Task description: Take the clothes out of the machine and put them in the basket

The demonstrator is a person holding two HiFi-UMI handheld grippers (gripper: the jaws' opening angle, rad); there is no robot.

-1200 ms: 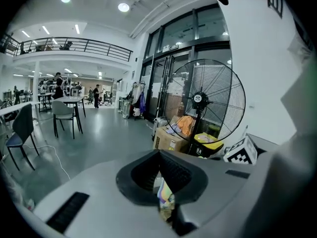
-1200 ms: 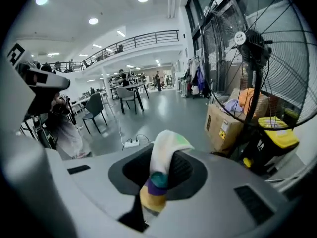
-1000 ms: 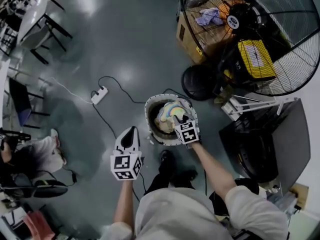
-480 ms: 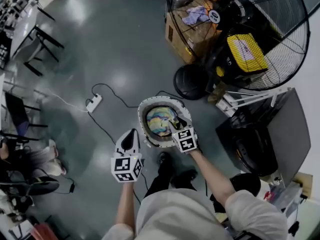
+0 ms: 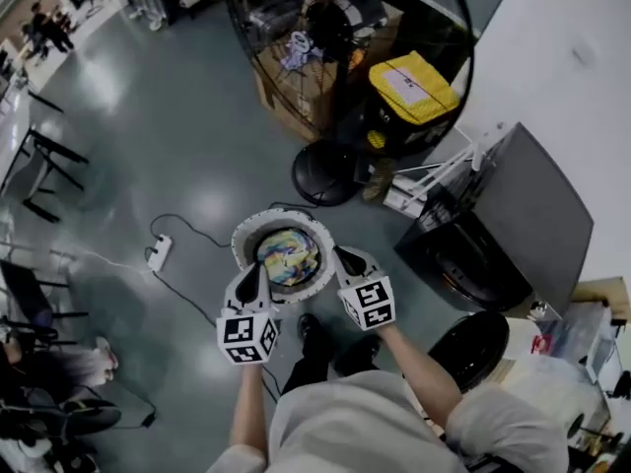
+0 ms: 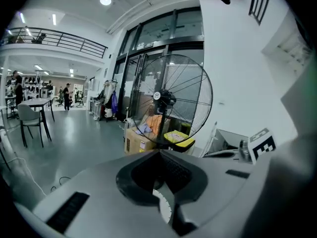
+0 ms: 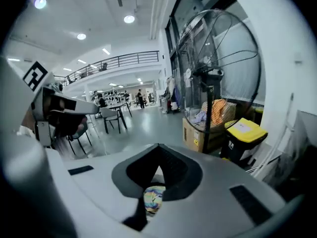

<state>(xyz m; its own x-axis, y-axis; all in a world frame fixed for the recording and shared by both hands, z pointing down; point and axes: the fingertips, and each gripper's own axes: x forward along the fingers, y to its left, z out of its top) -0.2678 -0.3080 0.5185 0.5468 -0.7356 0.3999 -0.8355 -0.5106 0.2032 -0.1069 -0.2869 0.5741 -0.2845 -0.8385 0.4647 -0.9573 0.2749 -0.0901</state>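
Both left gripper (image 5: pixel 253 267) and right gripper (image 5: pixel 342 254) have jaws together, holding nothing; colourful garment (image 5: pixel 288 256) lies in basket (image 5: pixel 244 242) — best open one wide before reaching into machine (image 5: pixel 532 215).

Open industrial lab hall: polished concrete floor (image 5: pixel 177 136), large pedestal fan (image 5: pixel 335 57), mezzanine railing (image 7: pixel 116 61), work tables with chairs (image 6: pixel 34 115).

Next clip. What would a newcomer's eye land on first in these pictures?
The round white basket on the grey floor, holding a rainbow-swirled garment, sits between the left gripper and the right gripper, both tongs shut and empty. Behind it towers a big black wire-caged floor fan, with a yellow-lidded black bin beside it.
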